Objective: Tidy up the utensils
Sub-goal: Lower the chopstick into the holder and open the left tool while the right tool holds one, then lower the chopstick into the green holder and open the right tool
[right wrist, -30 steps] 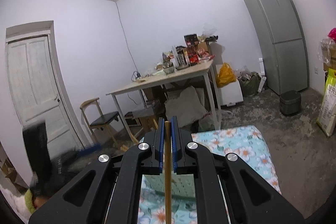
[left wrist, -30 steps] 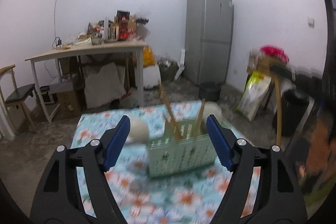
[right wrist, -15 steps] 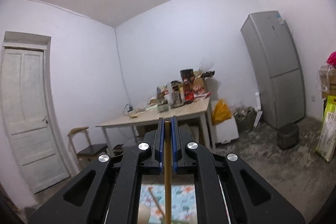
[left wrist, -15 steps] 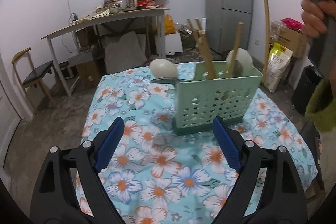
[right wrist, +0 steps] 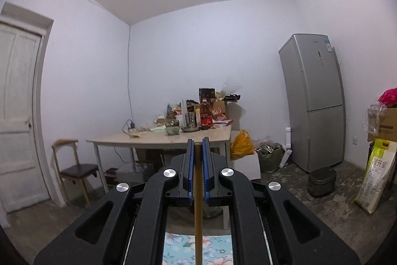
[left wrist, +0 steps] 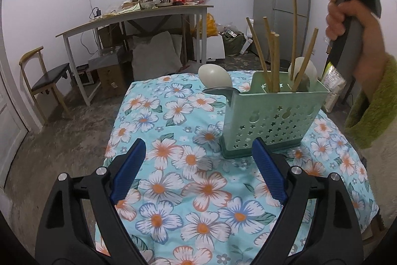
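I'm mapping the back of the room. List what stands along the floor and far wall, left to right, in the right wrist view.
Door → chair → cluttered table → yellow bag → fridge → dark pot → rice sack

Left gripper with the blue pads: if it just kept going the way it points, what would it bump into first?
Probably the flowered turquoise tablecloth, since the open left gripper tilts downward; the mint-green perforated utensil basket sits slightly right of its line.

Home kitchen: fridge [right wrist: 314,103], cluttered table [right wrist: 158,138]
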`<action>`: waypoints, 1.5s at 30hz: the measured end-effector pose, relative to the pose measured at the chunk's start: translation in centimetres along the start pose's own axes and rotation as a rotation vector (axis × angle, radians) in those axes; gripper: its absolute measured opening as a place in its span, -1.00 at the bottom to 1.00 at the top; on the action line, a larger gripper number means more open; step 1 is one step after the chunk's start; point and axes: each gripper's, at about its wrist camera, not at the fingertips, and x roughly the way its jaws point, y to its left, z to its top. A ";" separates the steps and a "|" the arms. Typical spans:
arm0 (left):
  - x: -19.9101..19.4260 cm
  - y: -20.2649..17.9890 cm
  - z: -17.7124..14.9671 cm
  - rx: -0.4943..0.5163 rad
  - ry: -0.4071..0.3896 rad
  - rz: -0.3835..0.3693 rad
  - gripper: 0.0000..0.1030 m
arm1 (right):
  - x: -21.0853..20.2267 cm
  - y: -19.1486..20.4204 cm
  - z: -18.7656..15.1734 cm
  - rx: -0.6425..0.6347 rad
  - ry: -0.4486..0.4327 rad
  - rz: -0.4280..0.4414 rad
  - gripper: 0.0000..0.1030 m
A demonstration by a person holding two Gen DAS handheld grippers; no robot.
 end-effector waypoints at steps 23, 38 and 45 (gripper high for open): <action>0.7 0.7 0.1 -0.049 0.012 0.007 0.62 | -3.5 -1.5 -2.2 -0.006 0.042 -0.022 -0.65; -0.6 -0.5 0.0 -0.086 0.032 0.108 0.74 | -13.8 -1.7 -5.5 -0.040 0.313 0.091 0.46; -1.0 -1.2 0.1 -0.113 0.051 0.137 0.80 | -15.7 -0.4 -10.5 -0.083 0.506 0.060 0.63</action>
